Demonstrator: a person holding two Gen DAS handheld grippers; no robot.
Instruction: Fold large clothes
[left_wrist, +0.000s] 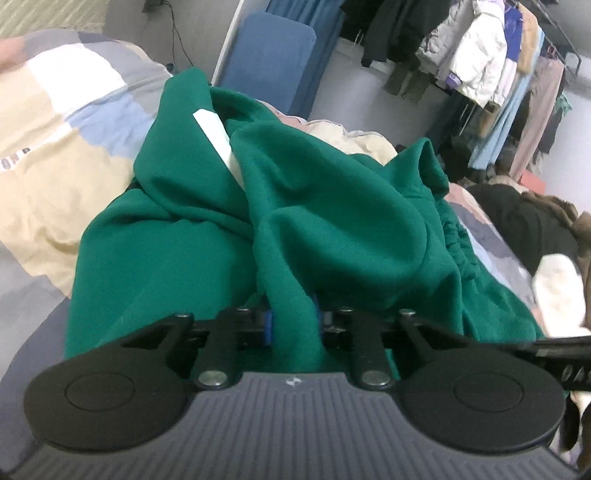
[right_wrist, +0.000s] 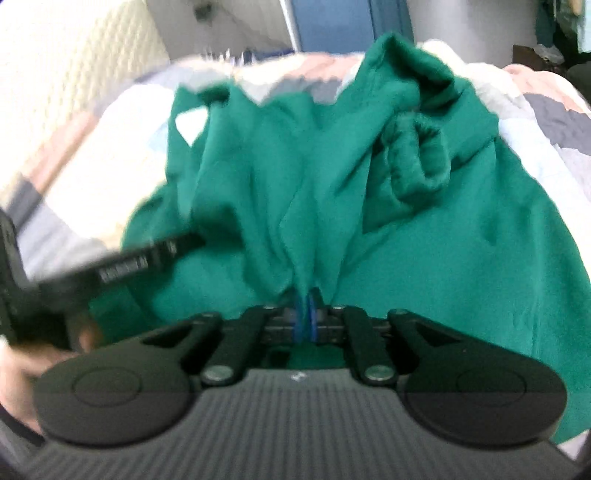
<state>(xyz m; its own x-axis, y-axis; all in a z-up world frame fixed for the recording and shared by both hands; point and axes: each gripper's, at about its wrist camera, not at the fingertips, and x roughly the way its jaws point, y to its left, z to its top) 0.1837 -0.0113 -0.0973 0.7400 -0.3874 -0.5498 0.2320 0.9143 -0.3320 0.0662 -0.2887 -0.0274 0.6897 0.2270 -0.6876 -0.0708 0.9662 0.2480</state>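
Currently logged — left gripper pinched the green garment, right gripper likewise; I judged thin bunched grips might slip, spoiling the fold.

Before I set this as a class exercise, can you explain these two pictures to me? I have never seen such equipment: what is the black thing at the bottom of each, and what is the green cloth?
No robot here: a person holds a two-fingered tool in each hand, each with a camera looking forward along its fingers. One picture is from the left tool, the other from the right tool. The black shape below is the tool's own body. The green garment, a thick sweatshirt-like piece, lies crumpled on a patchwork bedspread. Each tool pinches a fold of it between blue pads. Behind, a clothes rack holds coats.
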